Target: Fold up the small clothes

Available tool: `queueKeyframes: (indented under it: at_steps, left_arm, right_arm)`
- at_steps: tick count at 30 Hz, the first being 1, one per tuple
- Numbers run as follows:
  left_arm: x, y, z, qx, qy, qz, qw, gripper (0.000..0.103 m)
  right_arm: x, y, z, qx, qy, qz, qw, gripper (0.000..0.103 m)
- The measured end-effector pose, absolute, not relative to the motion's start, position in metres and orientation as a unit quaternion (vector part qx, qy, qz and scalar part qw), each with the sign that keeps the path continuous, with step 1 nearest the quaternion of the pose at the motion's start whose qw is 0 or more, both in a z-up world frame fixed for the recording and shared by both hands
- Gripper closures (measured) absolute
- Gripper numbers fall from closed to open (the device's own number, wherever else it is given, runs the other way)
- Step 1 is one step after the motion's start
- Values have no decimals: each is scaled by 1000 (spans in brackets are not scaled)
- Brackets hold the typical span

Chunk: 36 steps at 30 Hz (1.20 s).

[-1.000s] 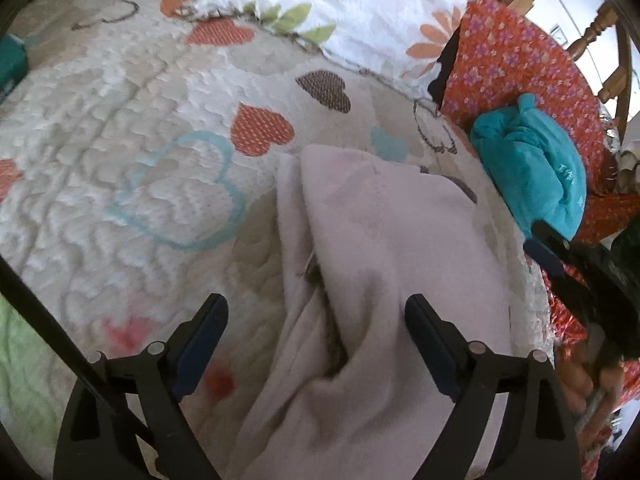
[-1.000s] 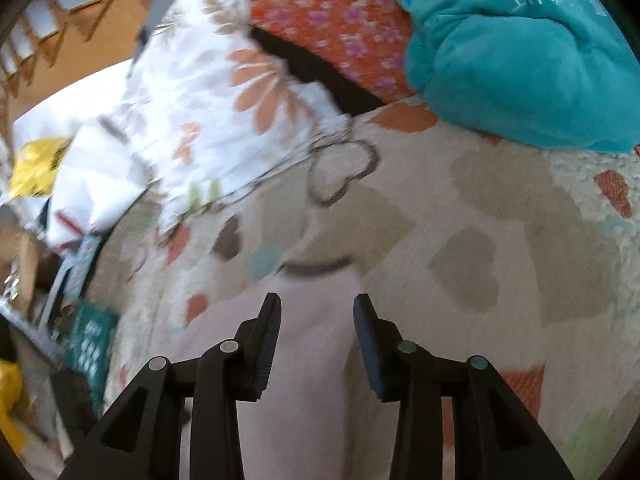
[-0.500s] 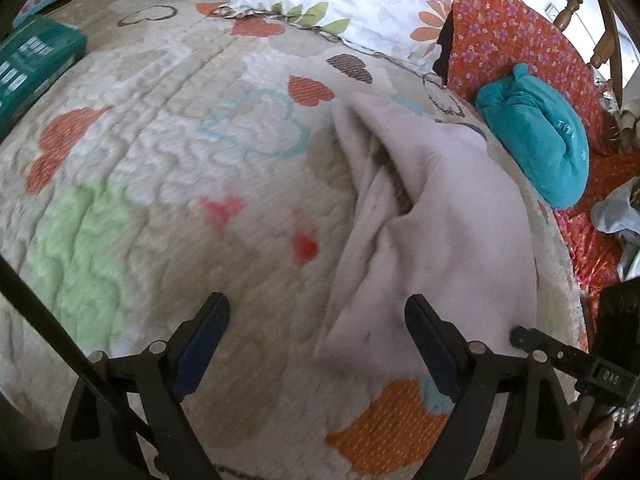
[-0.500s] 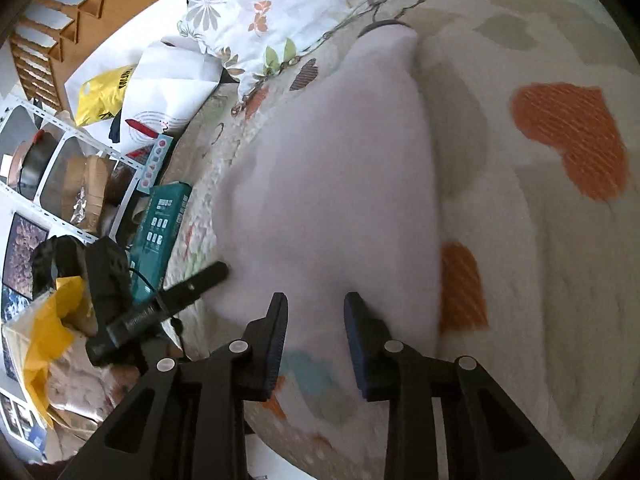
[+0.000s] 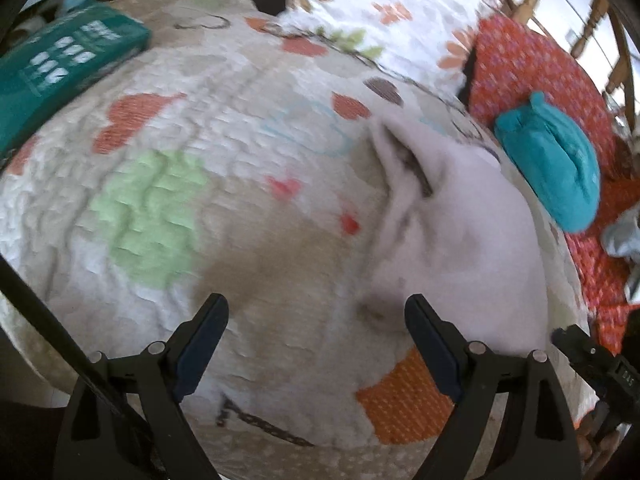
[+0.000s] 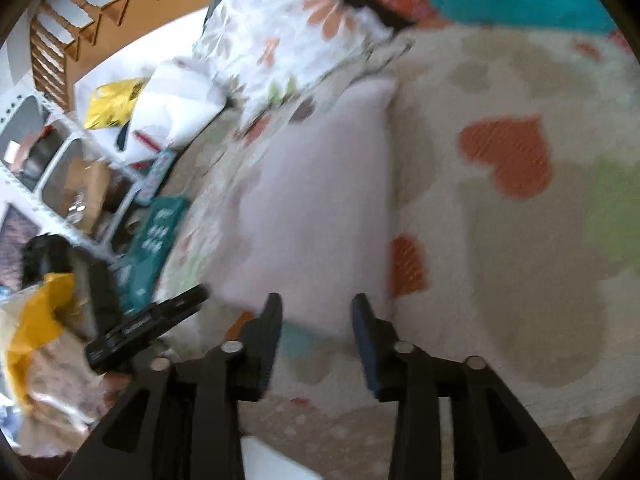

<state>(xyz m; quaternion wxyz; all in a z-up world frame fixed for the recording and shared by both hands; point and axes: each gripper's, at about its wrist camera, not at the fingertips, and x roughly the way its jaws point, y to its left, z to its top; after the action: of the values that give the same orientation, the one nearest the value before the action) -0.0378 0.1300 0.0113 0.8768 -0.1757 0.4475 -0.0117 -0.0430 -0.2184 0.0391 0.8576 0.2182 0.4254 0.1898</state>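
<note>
A pale pink folded garment (image 5: pixel 452 236) lies on the heart-patterned quilt (image 5: pixel 192 168), toward its right side; it also shows in the right wrist view (image 6: pixel 320 208). My left gripper (image 5: pixel 316 332) is open and empty, held above the quilt just short of the garment's near edge. My right gripper (image 6: pixel 316 320) is open and empty, its jaws a moderate gap apart, just short of the garment's near edge. The right gripper's tip (image 5: pixel 580 348) shows at the right edge of the left wrist view, and the left gripper's tip (image 6: pixel 152 320) in the right wrist view.
A folded teal garment (image 5: pixel 552 164) lies on an orange flowered cloth (image 5: pixel 532 68) at the right. A flowered pillow (image 5: pixel 384 12) lies at the back. A green box (image 5: pixel 52 68) sits on the quilt's left edge. Shelves and bags (image 6: pixel 60 184) stand beyond the bed.
Both grippers have drawn back from the pink garment toward the quilt's near edge. The garment now lies flat, released. The right gripper's jaws stand a little wider than half a second ago.
</note>
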Motion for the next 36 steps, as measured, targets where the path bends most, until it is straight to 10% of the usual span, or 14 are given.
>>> queueKeyframes:
  at_steps: [20, 25, 32, 36]
  left_arm:
    - [108, 95, 1, -258, 485, -187, 815, 10]
    - [118, 60, 13, -219, 489, -228, 813, 39]
    - [146, 53, 33, -224, 473, -182, 832, 43]
    - [152, 55, 12, -212, 494, -123, 834, 28]
  right_arm:
    - [119, -237, 0, 357, 459, 207, 787, 40]
    - [129, -231, 8, 363, 451, 224, 784, 71]
    - [136, -224, 63, 281, 399, 193, 852, 66]
    - [130, -233, 54, 261, 407, 126, 867, 65]
